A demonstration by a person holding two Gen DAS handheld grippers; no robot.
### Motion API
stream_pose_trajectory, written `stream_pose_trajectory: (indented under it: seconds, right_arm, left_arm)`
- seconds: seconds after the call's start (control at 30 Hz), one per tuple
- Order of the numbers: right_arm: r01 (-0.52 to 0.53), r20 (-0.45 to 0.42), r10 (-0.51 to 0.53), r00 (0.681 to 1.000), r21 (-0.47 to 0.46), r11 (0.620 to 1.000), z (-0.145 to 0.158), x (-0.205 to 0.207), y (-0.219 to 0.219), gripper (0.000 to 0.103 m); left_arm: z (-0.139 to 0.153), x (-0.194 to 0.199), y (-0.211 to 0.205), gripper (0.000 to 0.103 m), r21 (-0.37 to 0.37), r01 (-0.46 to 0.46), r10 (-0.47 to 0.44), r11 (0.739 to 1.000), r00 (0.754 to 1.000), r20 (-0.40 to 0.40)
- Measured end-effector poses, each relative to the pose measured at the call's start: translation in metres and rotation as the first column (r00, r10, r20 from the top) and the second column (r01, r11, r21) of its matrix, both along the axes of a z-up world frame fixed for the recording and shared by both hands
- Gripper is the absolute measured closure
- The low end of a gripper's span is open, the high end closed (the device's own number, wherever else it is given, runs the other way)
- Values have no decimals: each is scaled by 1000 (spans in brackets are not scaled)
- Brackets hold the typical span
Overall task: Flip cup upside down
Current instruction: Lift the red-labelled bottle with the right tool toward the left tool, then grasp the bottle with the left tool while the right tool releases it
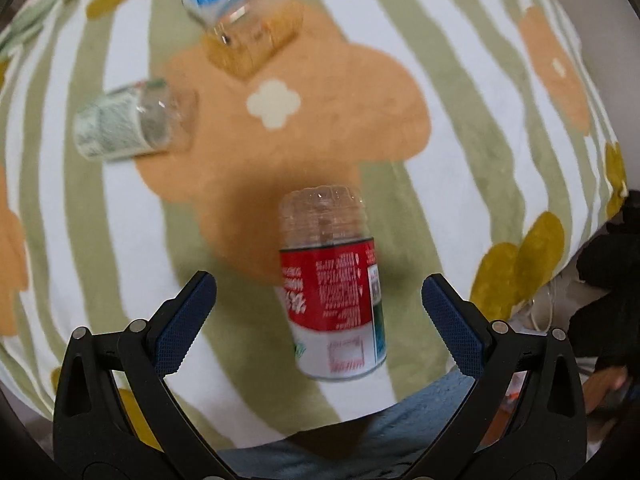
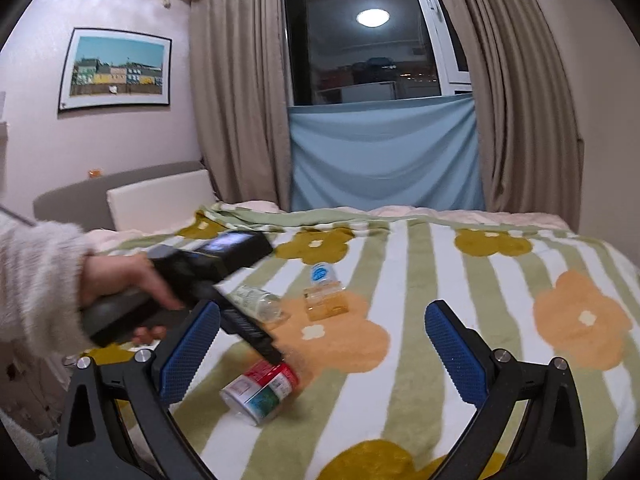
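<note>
A clear plastic cup with a red and white label [image 1: 334, 292] lies on its side on the striped flower blanket; it also shows in the right wrist view [image 2: 262, 390]. My left gripper [image 1: 320, 320] is open, its blue pads either side of the cup and just above it, not touching. In the right wrist view the left gripper's body [image 2: 224, 276], held by a hand, hovers over the cup. My right gripper [image 2: 322, 356] is open and empty, held back above the blanket to the right of the cup.
Two more clear cups lie on the blanket: one with a green-white label [image 1: 124, 124] [image 2: 260, 300] and one with a blue label [image 1: 240, 12] [image 2: 324, 284]. The blanket [image 1: 460, 80] covers a bed; curtains and a window stand behind.
</note>
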State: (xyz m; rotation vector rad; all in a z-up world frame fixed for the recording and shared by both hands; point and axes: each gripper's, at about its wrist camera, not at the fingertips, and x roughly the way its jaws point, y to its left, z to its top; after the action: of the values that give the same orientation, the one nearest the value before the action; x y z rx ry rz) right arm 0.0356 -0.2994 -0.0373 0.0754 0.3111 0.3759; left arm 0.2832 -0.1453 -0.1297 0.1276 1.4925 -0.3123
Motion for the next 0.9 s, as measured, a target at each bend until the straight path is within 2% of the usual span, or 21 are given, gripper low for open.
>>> stream_pose_trajectory:
  seconds: [0.23,0.37,0.5,0.57,0.6,0.67,0.8,0.9]
  right_arm:
    - [-12,-26,12,1000,4,1000,-21,3,-8,0]
    - [-18,-35,19,999,27,999,-27,7,-12,0]
    - [-33,-41,35,999,39,999,-29,10,-10,0]
    - [-40,-42,42,998,33,999,-31,11,-8,0]
    - [-44,-48,45,998,29,999,-32,12,-7,0]
    - [-44,-57,45,997,25,999,-33,14,-6,0]
    - [-46,-64,49,997,40,998,-33,15,-7,0]
    - [-51,-58,53,997,36,998,-30,13,-6,0]
  left_arm:
    - [-39,10,-12,11,36,-14,19,999,992,-127]
    - [-52,9,-16,15,40,-29,35,999,986,-162]
    - [-56,9,-19,18,39,-32,38,999,985,-170]
    - [-59,10,-20,26,34,-37,43,999,983,-181]
    - [-62,9,-22,35,33,-39,44,999,981,-188]
    - [-65,9,-24,42,24,-43,47,999,978,-202]
    - [-64,9,-26,44,10,-44,45,999,981,-187]
    - [-51,3,-17,44,-19,-41,38,999,991,-129]
